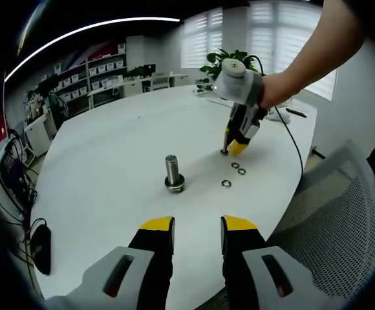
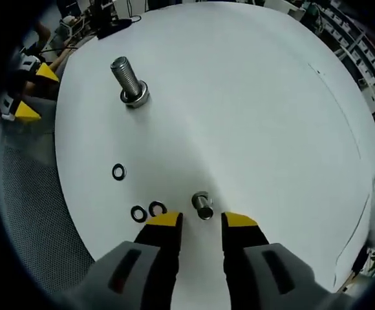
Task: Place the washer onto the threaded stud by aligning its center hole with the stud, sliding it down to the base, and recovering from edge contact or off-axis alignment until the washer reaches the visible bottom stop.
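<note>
A threaded stud (image 1: 172, 169) stands upright on the white table (image 1: 110, 161), with a metal collar at its base. In the right gripper view the stud (image 2: 127, 76) is far up and to the left. Three dark washers (image 2: 119, 172) (image 2: 139, 214) (image 2: 157, 208) lie flat on the table, the last one touching my right gripper's left jaw tip. My right gripper (image 2: 202, 221) is open, and a short metal cylinder (image 2: 202, 205) stands just ahead of its tips. My left gripper (image 1: 198, 225) is open and holds nothing, well short of the stud. The right gripper (image 1: 234, 143) points down beside the washers (image 1: 235, 166).
A grey mesh chair (image 1: 342, 213) sits at the table's near edge, and the same chair (image 2: 32, 213) shows in the right gripper view. A black cable (image 1: 289, 132) runs past the hand. A plant (image 1: 223, 61) and office shelves stand behind. The left gripper's yellow tips (image 2: 35, 90) show at the table's rim.
</note>
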`<move>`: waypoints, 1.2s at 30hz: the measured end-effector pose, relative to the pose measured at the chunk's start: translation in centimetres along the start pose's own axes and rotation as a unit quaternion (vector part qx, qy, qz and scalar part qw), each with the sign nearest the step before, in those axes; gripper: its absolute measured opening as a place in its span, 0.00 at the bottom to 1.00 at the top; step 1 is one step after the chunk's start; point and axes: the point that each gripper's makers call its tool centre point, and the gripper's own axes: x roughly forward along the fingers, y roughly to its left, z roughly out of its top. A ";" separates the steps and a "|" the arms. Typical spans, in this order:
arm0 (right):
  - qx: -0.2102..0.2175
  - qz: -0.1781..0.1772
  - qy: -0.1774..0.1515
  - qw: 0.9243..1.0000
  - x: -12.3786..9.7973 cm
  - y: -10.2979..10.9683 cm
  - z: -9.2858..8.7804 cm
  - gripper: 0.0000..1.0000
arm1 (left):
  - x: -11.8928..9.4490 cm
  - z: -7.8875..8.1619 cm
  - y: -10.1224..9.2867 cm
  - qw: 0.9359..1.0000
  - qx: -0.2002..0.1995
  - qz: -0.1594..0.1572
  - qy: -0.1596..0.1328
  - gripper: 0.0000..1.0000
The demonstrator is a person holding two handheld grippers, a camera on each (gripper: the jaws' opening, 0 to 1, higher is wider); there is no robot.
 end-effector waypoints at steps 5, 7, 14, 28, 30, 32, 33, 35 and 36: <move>0.006 -0.004 -0.005 1.000 -0.8 0.4 -0.7 0.28 | -0.1 0.1 0.2 1.000 -0.005 0.003 -0.004 0.26; 0.010 -0.005 -0.007 1.000 -1.0 0.6 -0.9 0.28 | -0.1 0.3 0.2 1.000 -0.004 0.002 -0.007 0.26; 0.015 -0.009 -0.011 1.000 -1.5 1.6 -1.9 0.29 | -0.2 0.4 0.2 1.000 -0.005 0.001 -0.011 0.27; 0.038 0.013 -0.038 0.998 -1.6 4.1 -0.7 0.30 | -0.2 0.5 0.0 1.000 -0.003 0.000 -0.014 0.27; 0.038 0.022 -0.038 0.998 -1.1 5.2 -0.3 0.29 | -0.2 0.5 0.0 1.000 -0.002 0.000 -0.013 0.27; 0.034 0.027 -0.033 0.999 -0.7 5.8 -0.4 0.29 | -0.2 0.4 0.1 1.000 -0.003 0.001 -0.012 0.27; 0.036 0.031 -0.028 0.998 -0.5 6.1 -0.5 0.28 | -0.1 0.4 0.2 1.000 -0.003 0.002 -0.011 0.27; 0.034 0.033 -0.026 0.999 -0.3 6.4 -0.6 0.28 | -0.1 0.5 0.2 1.000 -0.004 0.002 -0.013 0.27; 0.034 0.032 -0.026 0.999 -0.2 6.5 -0.7 0.28 | -0.1 0.5 0.2 1.000 -0.004 0.002 -0.013 0.27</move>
